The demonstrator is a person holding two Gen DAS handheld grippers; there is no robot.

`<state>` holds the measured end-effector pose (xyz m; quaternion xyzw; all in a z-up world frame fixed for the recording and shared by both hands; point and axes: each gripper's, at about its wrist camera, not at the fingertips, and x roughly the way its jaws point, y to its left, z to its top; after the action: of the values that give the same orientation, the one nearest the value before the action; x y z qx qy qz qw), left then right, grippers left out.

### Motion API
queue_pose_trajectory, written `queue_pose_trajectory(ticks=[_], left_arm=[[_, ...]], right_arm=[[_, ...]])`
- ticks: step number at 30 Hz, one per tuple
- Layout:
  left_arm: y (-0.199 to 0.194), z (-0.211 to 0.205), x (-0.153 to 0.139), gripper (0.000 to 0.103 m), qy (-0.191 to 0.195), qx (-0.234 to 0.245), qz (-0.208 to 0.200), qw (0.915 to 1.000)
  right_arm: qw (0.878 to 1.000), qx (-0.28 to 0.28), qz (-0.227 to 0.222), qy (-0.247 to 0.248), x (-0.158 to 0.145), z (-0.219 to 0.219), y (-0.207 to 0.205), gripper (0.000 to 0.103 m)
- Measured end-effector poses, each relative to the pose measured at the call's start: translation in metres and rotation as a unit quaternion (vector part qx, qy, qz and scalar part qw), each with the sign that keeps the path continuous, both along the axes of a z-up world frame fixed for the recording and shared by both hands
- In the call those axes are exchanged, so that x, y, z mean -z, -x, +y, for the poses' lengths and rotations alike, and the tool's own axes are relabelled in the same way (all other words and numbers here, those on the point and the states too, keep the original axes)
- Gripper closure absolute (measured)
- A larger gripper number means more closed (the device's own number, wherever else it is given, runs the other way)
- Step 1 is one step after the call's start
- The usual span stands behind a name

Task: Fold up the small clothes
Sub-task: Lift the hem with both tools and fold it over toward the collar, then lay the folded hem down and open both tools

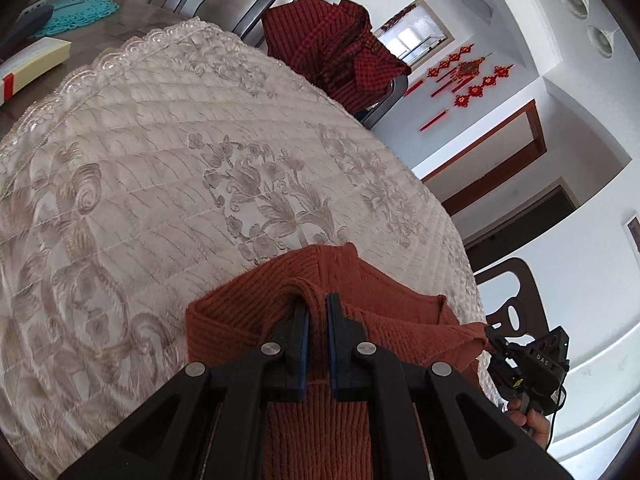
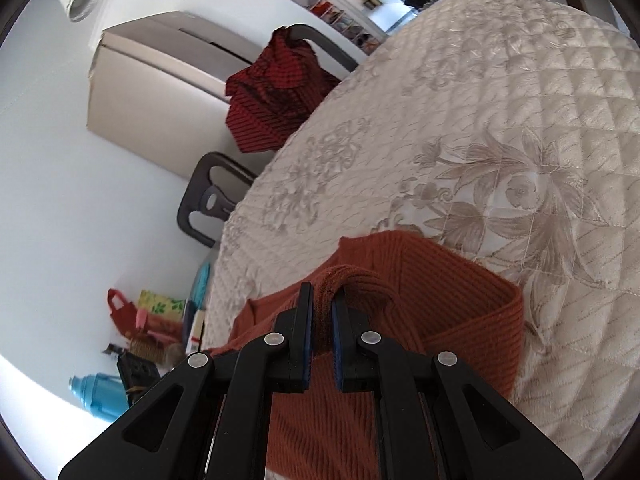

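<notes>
Rust-orange ribbed knit sweater (image 1: 360,332) hangs between my two grippers, partly over the near edge of the cream quilted tablecloth with stitched flowers (image 1: 160,184). My left gripper (image 1: 316,312) is clenched on a fold of the knit, and my right gripper (image 2: 322,312) is pinched tight on another bit of the same edge. I hold two spots so the cloth stays stretched and does not bunch up. I think I am bringing one end over to make a fold, and the fold is not laid flat yet. From my left camera I can see the right gripper down at the sweater's far corner, with a hand (image 1: 536,424) around it. A dark red checked cloth (image 2: 272,92) hangs on a chair past the far edge, well apart from my work.
</notes>
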<state>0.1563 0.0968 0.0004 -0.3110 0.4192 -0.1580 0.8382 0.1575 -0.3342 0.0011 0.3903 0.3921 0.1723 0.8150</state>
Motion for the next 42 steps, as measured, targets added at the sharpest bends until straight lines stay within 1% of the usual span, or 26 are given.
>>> queue_pose_trajectory(ticks=[6, 8, 9, 10, 12, 13, 14, 16, 19, 20, 22, 24, 27, 28, 29, 30, 31, 33, 36, 37, 39, 42], left_arm=[[-0.017, -0.011, -0.003, 0.094, -0.004, 0.01, 0.008, 0.9999], [-0.024, -0.013, -0.002, 0.093, -0.007, 0.008, 0.017, 0.9998], [-0.028, -0.014, 0.0, 0.093, -0.011, 0.007, 0.027, 0.9996], [-0.029, -0.014, 0.0, 0.092, -0.014, 0.005, 0.031, 0.9994], [-0.028, -0.014, -0.003, 0.087, -0.019, 0.0, 0.029, 0.9994], [-0.025, -0.013, -0.007, 0.081, -0.026, -0.006, 0.019, 0.9995], [-0.02, -0.011, -0.013, 0.071, -0.034, -0.015, 0.008, 0.9993], [-0.012, -0.006, -0.023, 0.063, -0.05, -0.033, -0.016, 0.9981], [0.009, -0.004, -0.039, 0.063, -0.06, -0.04, -0.044, 0.9964], [0.021, -0.006, -0.042, 0.063, -0.064, -0.034, -0.057, 0.9957], [0.035, -0.016, -0.043, 0.063, -0.076, -0.018, -0.066, 0.9947], [0.051, -0.029, -0.035, 0.063, -0.094, 0.009, -0.069, 0.9931], [0.066, -0.04, -0.013, 0.063, -0.133, 0.03, -0.051, 0.9894], [0.071, -0.04, -0.006, 0.066, -0.14, 0.03, -0.051, 0.9884], [0.076, -0.039, -0.006, 0.066, -0.141, 0.027, -0.062, 0.9877], [0.08, -0.039, -0.008, 0.066, -0.147, 0.027, -0.063, 0.9868], [0.083, -0.038, -0.011, 0.066, -0.153, 0.025, -0.064, 0.9859], [0.086, -0.036, -0.012, 0.066, -0.159, 0.021, -0.062, 0.9851], [0.092, -0.036, -0.017, 0.066, -0.174, 0.02, -0.065, 0.9825], [0.095, -0.039, -0.02, 0.066, -0.182, 0.019, -0.071, 0.9805], [0.101, -0.047, -0.026, 0.066, -0.181, 0.021, -0.083, 0.9798], [0.102, -0.067, -0.03, 0.066, -0.182, 0.037, -0.096, 0.978]], right_arm=[[0.999, 0.035, 0.013, 0.0, 0.001, -0.002, -0.012, 0.095], [0.998, 0.052, 0.019, 0.0, 0.001, -0.005, -0.014, 0.095], [0.998, 0.057, 0.024, -0.001, 0.003, -0.006, -0.018, 0.093], [0.998, 0.056, 0.034, -0.004, 0.006, -0.006, -0.022, 0.092], [0.997, 0.051, 0.057, 0.0, 0.01, -0.006, -0.028, 0.091], [0.997, 0.053, 0.053, 0.003, 0.008, -0.007, -0.027, 0.087], [0.998, 0.053, 0.037, 0.009, 0.003, -0.009, -0.024, 0.085], [0.998, 0.053, 0.008, 0.024, -0.01, -0.012, -0.015, 0.079], [0.998, 0.034, -0.023, 0.053, -0.026, -0.015, 0.005, 0.079], [0.997, 0.023, -0.031, 0.063, -0.029, -0.014, 0.011, 0.079], [0.994, -0.005, -0.052, 0.095, -0.034, -0.007, 0.031, 0.079], [0.99, -0.027, -0.057, 0.125, -0.03, 0.0, 0.047, 0.079], [0.984, -0.043, -0.039, 0.169, -0.011, 0.005, 0.064, 0.079], [0.979, -0.038, -0.027, 0.198, -0.002, 0.005, 0.068, 0.087], [0.976, -0.033, -0.02, 0.216, 0.005, 0.002, 0.072, 0.093], [0.975, -0.028, -0.027, 0.218, 0.006, -0.004, 0.079, 0.094], [0.976, -0.027, -0.024, 0.215, 0.006, -0.006, 0.08, 0.094], [0.973, -0.023, -0.013, 0.229, 0.005, -0.014, 0.086, 0.093], [0.974, -0.03, -0.009, 0.223, 0.003, -0.018, 0.094, 0.093], [0.972, -0.031, -0.017, 0.232, -0.003, -0.016, 0.098, 0.093], [0.965, -0.034, -0.046, 0.256, -0.017, -0.008, 0.106, 0.093], [0.961, -0.062, -0.073, 0.259, -0.026, 0.015, 0.106, 0.093]])
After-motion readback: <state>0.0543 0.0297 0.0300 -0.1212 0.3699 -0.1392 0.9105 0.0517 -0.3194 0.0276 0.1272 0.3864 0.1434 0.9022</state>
